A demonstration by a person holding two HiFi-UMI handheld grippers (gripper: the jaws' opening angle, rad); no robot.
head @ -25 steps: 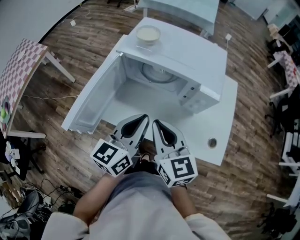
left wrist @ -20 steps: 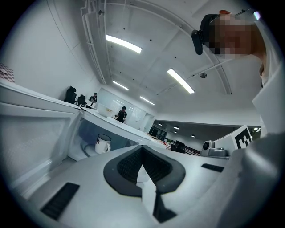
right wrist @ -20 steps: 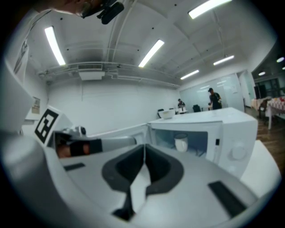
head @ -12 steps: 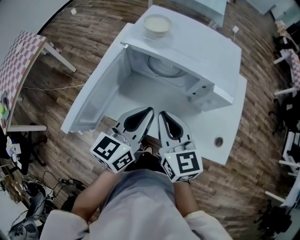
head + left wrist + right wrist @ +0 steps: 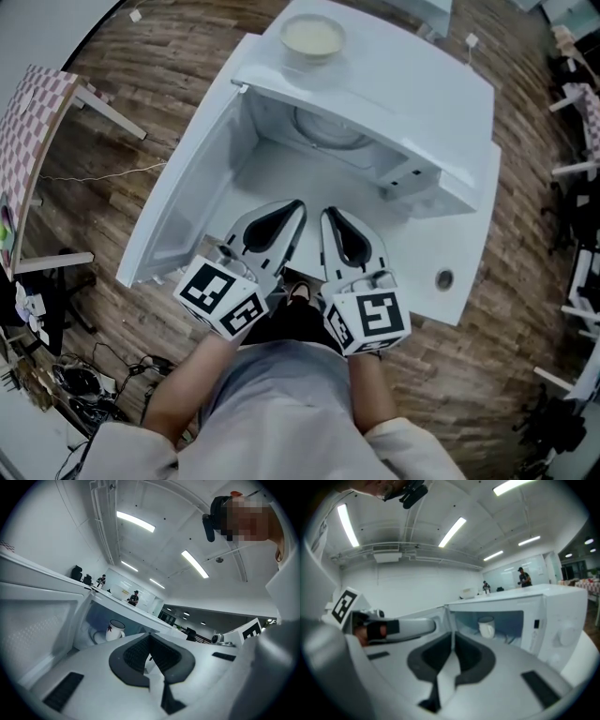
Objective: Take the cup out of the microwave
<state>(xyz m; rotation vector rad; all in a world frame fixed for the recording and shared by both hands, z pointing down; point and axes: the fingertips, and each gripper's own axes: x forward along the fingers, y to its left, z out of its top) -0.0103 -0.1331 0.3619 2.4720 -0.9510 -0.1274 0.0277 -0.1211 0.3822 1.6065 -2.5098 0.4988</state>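
Note:
A white microwave [image 5: 403, 84] stands on a white table with its door [image 5: 178, 216] swung open to the left. In the left gripper view a white cup [image 5: 114, 631] with a dark mark sits upright on the turntable inside. The same cup [image 5: 486, 626] shows in the right gripper view. In the head view the microwave's top hides the cup, and only part of the turntable [image 5: 328, 131] shows. My left gripper [image 5: 295, 206] and right gripper [image 5: 328, 216] are side by side in front of the opening. Both are shut and empty, and well short of the cup.
A cream bowl [image 5: 312, 37] sits on top of the microwave. The table [image 5: 469, 281] has a round cable hole [image 5: 443, 278] at the right. A checked table [image 5: 28, 141] stands at the left and chairs at the right edge. Cables lie on the wooden floor.
Both grippers have crept forward toward the microwave's opening, which now looks nearer and larger. Their jaws stayed shut throughout.

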